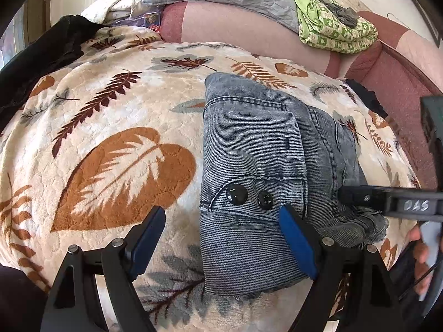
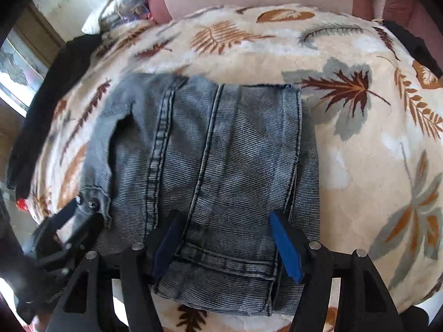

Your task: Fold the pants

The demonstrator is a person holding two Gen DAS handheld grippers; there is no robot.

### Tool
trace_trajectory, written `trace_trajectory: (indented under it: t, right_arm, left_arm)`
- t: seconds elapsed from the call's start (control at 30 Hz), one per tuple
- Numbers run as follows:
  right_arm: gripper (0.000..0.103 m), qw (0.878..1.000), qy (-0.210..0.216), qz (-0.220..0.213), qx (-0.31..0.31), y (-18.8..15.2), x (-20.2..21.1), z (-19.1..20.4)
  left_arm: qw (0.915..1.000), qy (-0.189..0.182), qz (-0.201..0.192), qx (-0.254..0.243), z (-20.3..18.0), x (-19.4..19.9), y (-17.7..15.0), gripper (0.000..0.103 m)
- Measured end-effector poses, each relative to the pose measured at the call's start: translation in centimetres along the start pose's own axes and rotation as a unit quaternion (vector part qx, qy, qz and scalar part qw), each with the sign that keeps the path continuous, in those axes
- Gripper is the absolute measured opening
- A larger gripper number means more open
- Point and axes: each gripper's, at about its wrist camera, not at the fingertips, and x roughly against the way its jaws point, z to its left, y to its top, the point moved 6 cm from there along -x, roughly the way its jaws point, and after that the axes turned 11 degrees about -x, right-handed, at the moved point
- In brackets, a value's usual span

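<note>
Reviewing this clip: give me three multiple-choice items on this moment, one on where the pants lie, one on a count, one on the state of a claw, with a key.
1. Where do the folded grey pants lie?
A. on the leaf-print blanket
B. on a bare floor
C. on a chair

2. How many black buttons show on the pants in the left wrist view?
A. none
B. two
C. five

3. How does the right claw stand?
A. shut on the pants
B. shut on nothing
C. open over the hem

Key: 1 A, blanket shows all round the pants; 2 B, two sit side by side; 3 C, the blue pads stand apart over the denim.
</note>
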Motion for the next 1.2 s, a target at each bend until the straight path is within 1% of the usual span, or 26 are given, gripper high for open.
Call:
trace_trajectory:
  t: [0.03, 0.1, 0.17, 0.2, 0.27, 0.3, 0.33, 0.4, 0.43, 0.5, 0.53, 0.57, 0.67, 0.7, 0.8, 0.87, 0.93, 0.97, 1.0, 1.03, 1.07, 1.13, 1.17, 1.2]
  right_arm:
    - [0.07, 1.0, 0.004, -0.003, -0.004, 0.0, 0.5, 0.1]
    - [0.07, 1.0, 0.027, -0.01, -0.007, -0.1, 1.6, 0.2]
    - [0.07, 0.998, 0.051, -0.02, -0.019, -0.5, 3.0, 0.0]
    - [0.07, 0.997, 0.067, -0.025, -0.034, -0.6, 3.7, -0.6]
    - [0.07, 0.993, 0.09, -0.026, -0.073, -0.5, 4.6, -2.6]
    - [0.07, 0.99, 0.101, -0.025, -0.097, -0.1, 5.0, -4.2]
    - [0.071, 0.989, 0.102, -0.024, -0.108, 0.2, 5.0, -5.1]
    - [0.071, 0.984, 0.104, -0.018, -0.146, 0.9, 5.1, -7.8]
    - [0.071, 0.981, 0.117, -0.009, -0.157, 1.4, 4.7, -8.3]
    - [0.071, 0.97, 0.157, 0.018, -0.183, 2.2, 3.4, -9.2]
    - [0.071, 0.967, 0.171, 0.03, -0.188, 2.5, 2.7, -9.3]
    - [0.071, 0.966, 0.179, 0.037, -0.185, 2.7, 2.1, -9.2]
    - [0.071, 0.967, 0.17, 0.054, -0.183, 3.0, -0.1, -8.8]
    - [0.071, 0.965, 0.177, 0.062, -0.183, 2.8, -0.6, -8.4]
    - [0.071, 0.965, 0.195, 0.064, -0.162, 2.9, -1.2, -7.0]
    - [0.072, 0.971, 0.178, 0.062, -0.144, 2.8, -1.7, -6.3]
    - [0.07, 0.974, 0.167, 0.062, -0.138, 2.9, -2.1, -6.1]
    - [0.06, 0.978, 0.15, 0.062, -0.127, 2.9, -2.2, -6.0]
    - [0.052, 0.983, 0.129, 0.062, -0.115, 2.9, -2.4, -6.0]
    - [0.043, 0.986, 0.115, 0.062, -0.104, 2.8, -2.5, -6.0]
    - [0.035, 0.988, 0.108, 0.063, -0.096, 2.8, -2.5, -5.9]
    - [0.025, 0.99, 0.102, 0.059, -0.08, 2.9, -2.3, -5.5]
    - [0.02, 0.991, 0.099, 0.053, -0.074, 2.9, -2.1, -5.2]
    - [0.019, 0.993, 0.09, 0.044, -0.062, 2.8, -1.9, -4.8]
  left_arm:
    - [1.0, 0.0, 0.001, 0.001, 0.0, 0.1, 0.0, 0.085]
    - [0.9999, -0.008, 0.005, 0.009, 0.2, 0.4, 0.1, 0.085]
    - [0.9995, -0.025, 0.008, 0.019, 0.5, 1.0, 0.3, 0.085]
    - [0.999, -0.036, 0.006, 0.028, 1.0, 1.5, 0.6, 0.084]
    - [0.9966, -0.054, -0.007, 0.061, 2.6, 2.4, 1.3, 0.084]
    - [0.9938, -0.065, -0.015, 0.089, 3.8, 2.7, 1.7, 0.085]
    - [0.9897, -0.081, -0.017, 0.117, 5.1, 2.6, 2.2, 0.085]
    - [0.9838, -0.111, 0.004, 0.141, 6.5, 1.5, 2.7, 0.084]
    - [0.9814, -0.125, 0.015, 0.145, 6.7, 0.8, 2.9, 0.084]
    - [0.9745, -0.159, 0.046, 0.152, 6.7, -1.0, 3.2, 0.084]
    - [0.9713, -0.174, 0.052, 0.154, 6.4, -1.4, 3.3, 0.084]
    - [0.9676, -0.187, 0.063, 0.157, 6.0, -2.1, 3.4, 0.084]
    - [0.9638, -0.208, 0.078, 0.147, 4.5, -3.0, 3.5, 0.084]
    - [0.9649, -0.201, 0.087, 0.144, 4.1, -3.4, 3.4, 0.084]
    - [0.9691, -0.191, 0.092, 0.127, 3.1, -3.8, 3.8, 0.084]
    - [0.9706, -0.182, 0.1, 0.121, 2.7, -4.2, 4.0, 0.084]
    - [0.9751, -0.164, 0.102, 0.108, 2.0, -4.4, 4.3, 0.084]
    - [0.9764, -0.158, 0.103, 0.105, 1.9, -4.4, 4.4, 0.084]
    - [0.9779, -0.149, 0.105, 0.103, 1.6, -4.5, 4.4, 0.079]
    - [0.9786, -0.145, 0.106, 0.1, 1.5, -4.6, 4.5, 0.066]
    - [0.9792, -0.143, 0.11, 0.092, 1.2, -4.6, 4.4, 0.056]
    - [0.984, -0.115, 0.112, 0.077, 0.7, -4.5, 4.4, 0.046]
    - [0.9855, -0.108, 0.111, 0.069, 0.7, -4.4, 4.4, 0.043]
    - [0.9881, -0.094, 0.108, 0.056, 0.3, -4.1, 4.6, 0.039]
